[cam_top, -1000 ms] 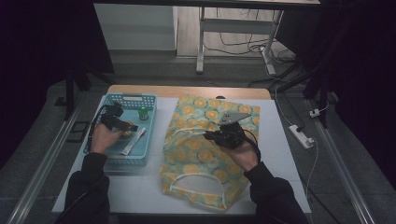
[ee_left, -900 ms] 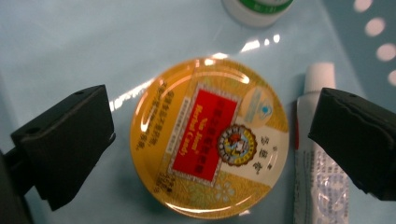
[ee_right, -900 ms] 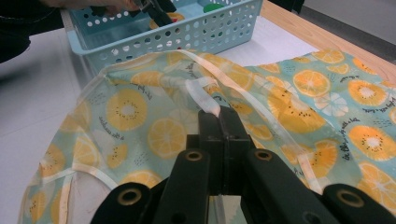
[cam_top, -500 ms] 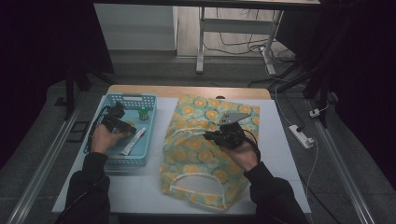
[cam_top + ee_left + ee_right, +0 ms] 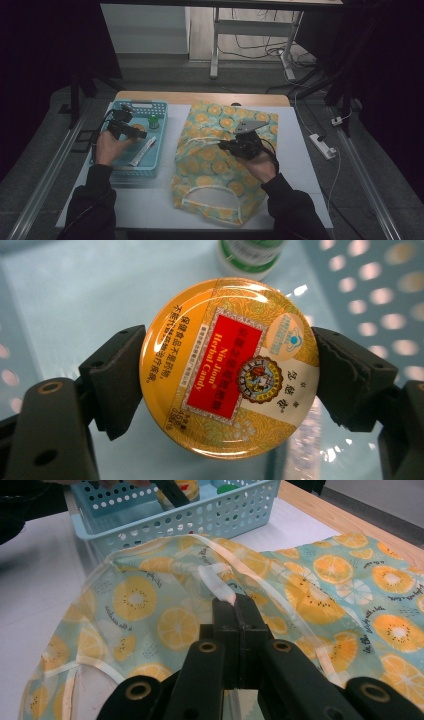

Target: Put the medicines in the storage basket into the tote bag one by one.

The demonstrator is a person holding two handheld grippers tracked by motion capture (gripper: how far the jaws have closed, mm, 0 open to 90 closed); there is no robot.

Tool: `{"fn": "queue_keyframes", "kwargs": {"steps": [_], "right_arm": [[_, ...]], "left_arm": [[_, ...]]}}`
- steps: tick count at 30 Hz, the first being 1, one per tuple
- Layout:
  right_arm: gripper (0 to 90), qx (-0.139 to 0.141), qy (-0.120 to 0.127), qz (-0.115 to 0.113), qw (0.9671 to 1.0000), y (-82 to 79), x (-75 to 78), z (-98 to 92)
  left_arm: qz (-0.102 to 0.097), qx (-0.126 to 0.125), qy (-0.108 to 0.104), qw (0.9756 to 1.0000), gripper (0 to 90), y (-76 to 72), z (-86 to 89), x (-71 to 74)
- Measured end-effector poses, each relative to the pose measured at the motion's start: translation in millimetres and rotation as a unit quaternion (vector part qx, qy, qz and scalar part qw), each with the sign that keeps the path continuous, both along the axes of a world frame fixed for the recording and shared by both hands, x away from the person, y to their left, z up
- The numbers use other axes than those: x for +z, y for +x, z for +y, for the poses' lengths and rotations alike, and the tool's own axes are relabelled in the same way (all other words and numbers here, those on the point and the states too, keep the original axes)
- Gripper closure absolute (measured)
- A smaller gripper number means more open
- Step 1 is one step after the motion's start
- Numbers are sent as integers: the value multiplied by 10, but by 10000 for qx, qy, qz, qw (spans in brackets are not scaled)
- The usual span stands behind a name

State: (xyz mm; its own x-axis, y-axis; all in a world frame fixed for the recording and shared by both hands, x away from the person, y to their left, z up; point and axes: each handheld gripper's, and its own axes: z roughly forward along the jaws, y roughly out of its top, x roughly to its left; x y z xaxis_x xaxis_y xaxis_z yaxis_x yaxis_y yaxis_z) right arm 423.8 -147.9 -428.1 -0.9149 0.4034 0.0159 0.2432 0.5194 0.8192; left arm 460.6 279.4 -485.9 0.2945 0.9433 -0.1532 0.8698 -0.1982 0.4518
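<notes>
A round yellow candy tin (image 5: 230, 367) with a red label sits between the pads of my left gripper (image 5: 227, 375), whose jaws have just been closing and now press on its rim. In the high view that gripper (image 5: 136, 133) hovers over the blue basket (image 5: 125, 167) at the table's left. My right gripper (image 5: 235, 602) is shut on the white handle strap (image 5: 215, 582) of the orange-slice print bag (image 5: 215, 165) and holds the bag's mouth lifted. From above, this right gripper (image 5: 223, 146) sits over the bag's middle.
A green-capped bottle (image 5: 154, 121) and a white tube (image 5: 143, 151) lie in the basket. The basket wall (image 5: 200, 515) stands just beyond the bag. A power strip (image 5: 322, 146) lies on the floor to the right of the white table (image 5: 305, 165).
My left gripper has closed on the tin and risen a little out of the basket. The right hand and the bag have stayed put.
</notes>
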Motion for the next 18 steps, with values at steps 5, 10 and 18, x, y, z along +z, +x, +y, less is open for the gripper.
{"fn": "queue_keyframes", "kwargs": {"steps": [5,10,18], "right_arm": [[900,7,14,-4,10000,-5,7,-1],[900,4,21,13,10000,-1,7,-8],[900,13,4,10,10000,0,-2,2]], "left_arm": [[-224,-136,-211,9994,203,-95,-21,111],[-423,-233,-379,9981,203,-218,-19,168],[-746,-380,-627,9945,203,-427,-20,233]]}}
